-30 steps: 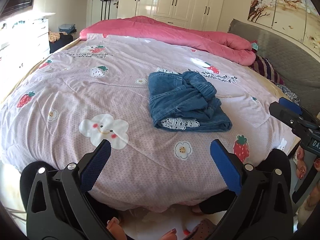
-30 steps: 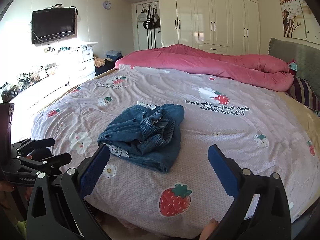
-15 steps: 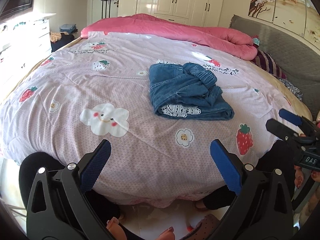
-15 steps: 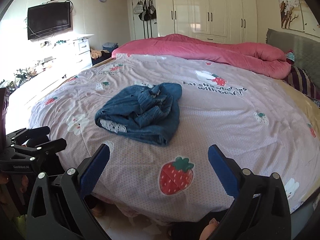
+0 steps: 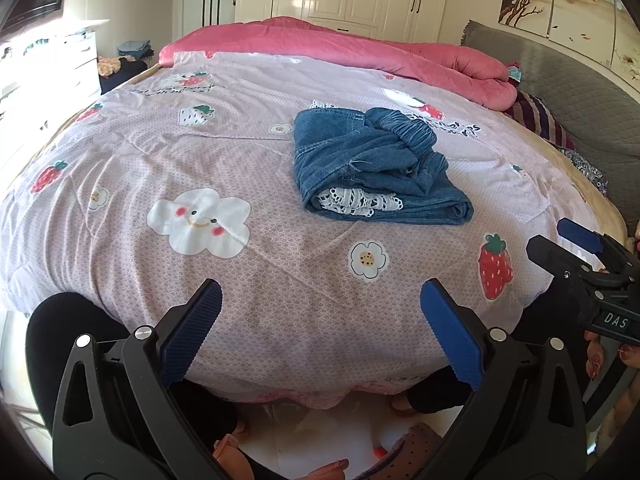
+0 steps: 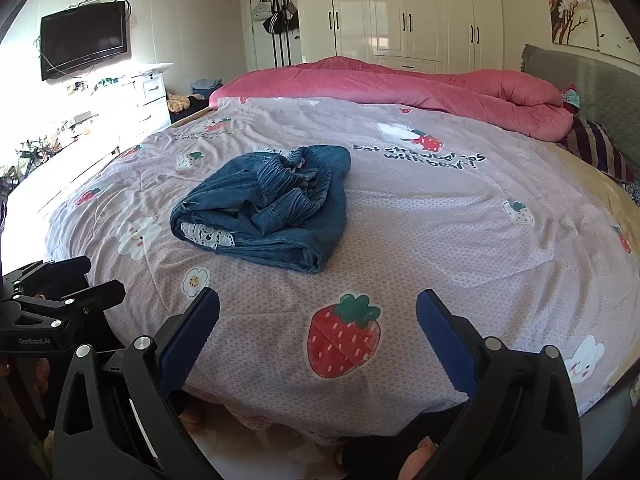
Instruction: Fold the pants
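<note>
Blue denim pants (image 5: 372,168) (image 6: 272,208) with white lace trim lie folded into a compact bundle in the middle of the bed. My left gripper (image 5: 320,300) hangs open at the bed's near edge, well short of the pants, nothing between its blue pads. Open and empty too, my right gripper (image 6: 318,308) hovers over the near edge by a strawberry print. Each gripper shows at the side of the other's view: the right gripper (image 5: 580,256), and the left gripper (image 6: 60,292).
The pink strawberry-print bedsheet (image 5: 200,152) covers the bed. A rolled pink duvet (image 6: 400,88) lies along the far side, striped pillow (image 6: 600,148) and grey headboard (image 5: 560,84) at right. Drawers (image 6: 152,92) and a wall TV (image 6: 84,40) stand left. A person's legs and feet (image 5: 320,468) are below.
Both grippers have drawn back from the pants toward the bed's near edge and dropped slightly. The pants lie as before.
</note>
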`<state>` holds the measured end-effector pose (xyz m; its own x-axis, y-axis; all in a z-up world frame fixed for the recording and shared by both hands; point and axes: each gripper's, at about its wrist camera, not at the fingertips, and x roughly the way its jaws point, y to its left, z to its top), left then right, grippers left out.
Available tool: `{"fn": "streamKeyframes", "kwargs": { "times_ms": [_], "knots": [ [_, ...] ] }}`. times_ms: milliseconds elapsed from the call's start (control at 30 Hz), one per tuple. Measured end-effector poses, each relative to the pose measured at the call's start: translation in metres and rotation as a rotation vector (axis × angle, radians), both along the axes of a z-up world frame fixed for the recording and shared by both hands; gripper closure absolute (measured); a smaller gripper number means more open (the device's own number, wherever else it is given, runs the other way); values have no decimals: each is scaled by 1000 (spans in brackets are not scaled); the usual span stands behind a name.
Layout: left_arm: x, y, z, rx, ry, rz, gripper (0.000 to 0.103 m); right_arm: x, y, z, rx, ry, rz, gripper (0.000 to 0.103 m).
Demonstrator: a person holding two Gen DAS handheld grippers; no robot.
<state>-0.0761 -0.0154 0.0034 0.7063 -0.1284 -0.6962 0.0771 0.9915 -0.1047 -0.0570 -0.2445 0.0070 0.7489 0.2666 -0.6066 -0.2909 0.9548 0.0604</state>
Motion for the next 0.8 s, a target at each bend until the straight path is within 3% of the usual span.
{"fn": "streamKeyframes", "kwargs": {
  "times_ms": [800],
  "knots": [
    [0, 4, -1, 0, 12, 13, 9, 3, 1, -3, 5, 30, -3, 5]
  ]
}}
